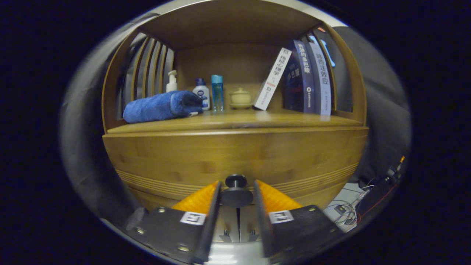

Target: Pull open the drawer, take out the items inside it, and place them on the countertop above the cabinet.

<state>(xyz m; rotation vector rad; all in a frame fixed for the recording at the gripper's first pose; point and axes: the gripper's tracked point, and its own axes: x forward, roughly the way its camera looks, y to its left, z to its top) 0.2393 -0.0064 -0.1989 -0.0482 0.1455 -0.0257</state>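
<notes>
My gripper (236, 193) sits right at the drawer knob (236, 191). The round black knob is between my two orange fingers (200, 198). The fingers are close on each side of it, but I cannot tell if they squeeze it.

The wooden cabinet (235, 154) is big and right in front of me. Its drawer (235, 162) looks closed. Above it is the countertop (235, 123). On the right, some books (311, 81) lean together. On the left lies a rolled blue towel (162, 106). Behind the towel stands a white pump bottle (171, 81). Next come a small white bottle (202, 94), a tall blue bottle (217, 92), and a little lidded pot (241, 97).
</notes>
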